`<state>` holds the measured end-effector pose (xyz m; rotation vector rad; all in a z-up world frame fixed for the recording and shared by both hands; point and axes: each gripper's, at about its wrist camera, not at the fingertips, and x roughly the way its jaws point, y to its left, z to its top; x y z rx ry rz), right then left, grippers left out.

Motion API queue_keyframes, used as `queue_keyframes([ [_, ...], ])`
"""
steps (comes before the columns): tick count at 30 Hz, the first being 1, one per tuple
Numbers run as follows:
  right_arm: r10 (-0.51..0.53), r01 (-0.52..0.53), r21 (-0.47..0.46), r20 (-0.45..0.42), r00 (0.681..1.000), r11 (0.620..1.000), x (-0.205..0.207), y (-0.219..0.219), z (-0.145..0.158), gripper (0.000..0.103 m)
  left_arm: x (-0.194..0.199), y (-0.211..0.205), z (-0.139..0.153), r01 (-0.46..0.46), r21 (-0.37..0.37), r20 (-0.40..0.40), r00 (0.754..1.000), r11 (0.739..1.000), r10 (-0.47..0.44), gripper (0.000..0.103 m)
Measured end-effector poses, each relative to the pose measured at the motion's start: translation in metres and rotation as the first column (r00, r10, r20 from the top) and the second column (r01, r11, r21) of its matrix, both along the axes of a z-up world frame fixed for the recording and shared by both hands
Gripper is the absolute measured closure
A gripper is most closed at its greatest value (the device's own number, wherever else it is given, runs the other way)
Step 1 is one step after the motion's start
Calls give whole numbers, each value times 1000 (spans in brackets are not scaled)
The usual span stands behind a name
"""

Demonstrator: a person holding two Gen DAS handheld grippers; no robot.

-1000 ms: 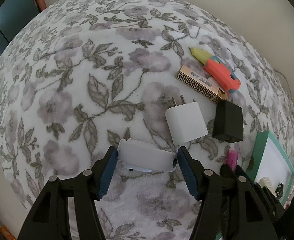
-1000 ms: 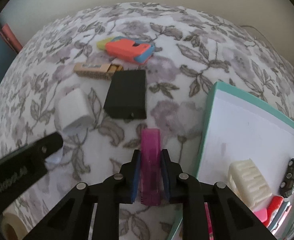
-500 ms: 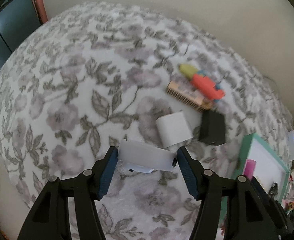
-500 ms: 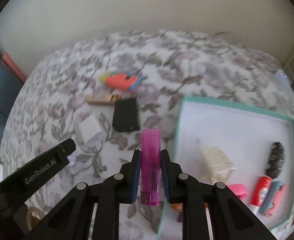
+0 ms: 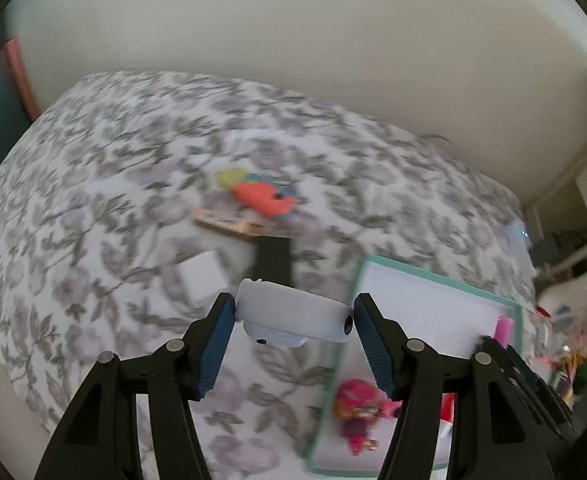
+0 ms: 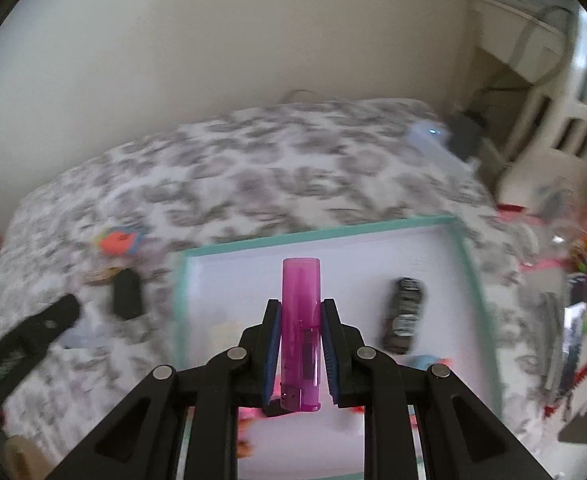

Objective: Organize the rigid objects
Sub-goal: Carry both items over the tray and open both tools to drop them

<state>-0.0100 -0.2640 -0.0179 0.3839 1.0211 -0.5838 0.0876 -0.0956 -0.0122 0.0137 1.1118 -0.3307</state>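
Note:
My left gripper is shut on a white oblong case and holds it in the air above the floral cloth, near the left rim of the teal tray. My right gripper is shut on a magenta lighter and holds it upright above the white inside of the teal tray. On the cloth lie a white charger, a black block, a gold box and an orange-and-green toy.
The tray holds a black toy car and pink items at its near end. The left gripper's arm shows at the left of the right wrist view. A wall runs behind the bed; clutter and white furniture stand at the right.
Both grippers have risen and swung right with their objects. The right gripper now hangs over the tray; the left one has come close to the tray's left rim.

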Motion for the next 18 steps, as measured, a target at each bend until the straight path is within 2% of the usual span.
queue_keyframes([
  [5, -72, 73, 20, -26, 997, 997, -13, -26, -12, 82, -6, -45, -5, 110, 9, -31, 993, 994, -110, 40],
  [9, -95, 97, 35, -45, 994, 995, -13, -37, -26, 82, -4, -69, -18, 131, 0, -75, 989, 991, -130, 40],
  [14, -113, 118, 68, -71, 991, 991, -12, -49, -48, 82, -5, -85, -36, 158, 9, -36, 987, 987, -158, 40],
  [18, -124, 133, 82, -102, 987, 988, -11, -53, -62, 82, -2, -91, -50, 172, 21, -51, 984, 985, -171, 40],
])
